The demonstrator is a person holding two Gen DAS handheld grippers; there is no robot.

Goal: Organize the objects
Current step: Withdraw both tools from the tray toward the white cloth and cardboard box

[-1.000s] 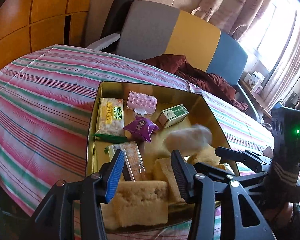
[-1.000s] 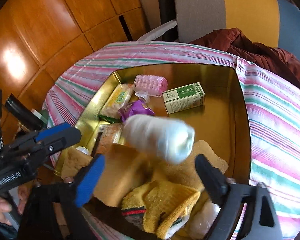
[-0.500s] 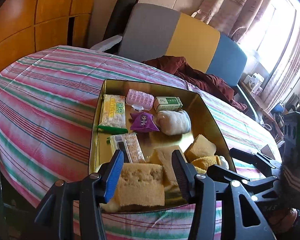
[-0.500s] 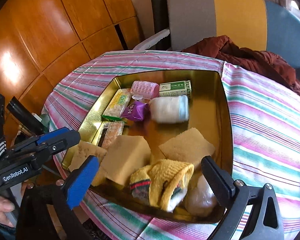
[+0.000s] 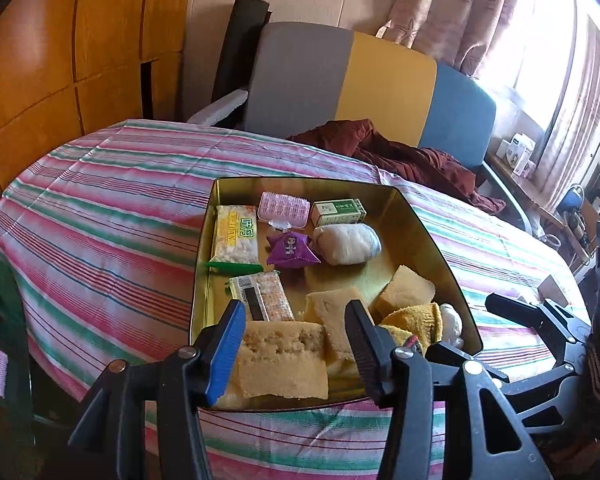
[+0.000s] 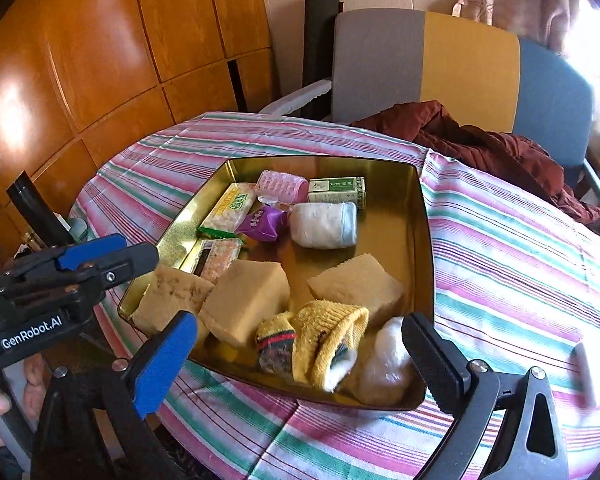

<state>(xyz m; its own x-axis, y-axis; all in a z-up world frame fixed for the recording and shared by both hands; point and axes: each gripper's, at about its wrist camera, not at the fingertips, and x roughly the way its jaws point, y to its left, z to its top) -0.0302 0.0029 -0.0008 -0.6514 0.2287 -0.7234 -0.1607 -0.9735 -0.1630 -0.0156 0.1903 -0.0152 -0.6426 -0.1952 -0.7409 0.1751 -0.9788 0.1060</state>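
Gold-coloured metal catches the window light from the left wrist view: a square tin tray (image 5: 420,216) sits on the striped tablecloth (image 5: 100,208). The left gripper (image 5: 296,344) hangs over the tray's near edge, jaws parted and holding nothing, with a tan sponge block (image 5: 284,364) seen between its fingers. Further in lie a white rolled cloth (image 5: 346,243), a purple packet (image 5: 292,249) touching it, a pink hair roller (image 5: 285,207), a green-and-white box (image 5: 339,211) and a yellow snack pack (image 5: 236,238) — all inside the tray.

From the right wrist view, the right gripper (image 6: 300,350) is spread wide and empty, above the near rim of the tray (image 6: 424,240). Between its fingers sit a yellow sock (image 6: 324,344) and a white plastic-wrapped lump (image 6: 384,360). The white rolled cloth (image 6: 324,225) lies on its side just in front of the green-and-white box (image 6: 338,190) — the purple packet (image 6: 262,222) beside it.
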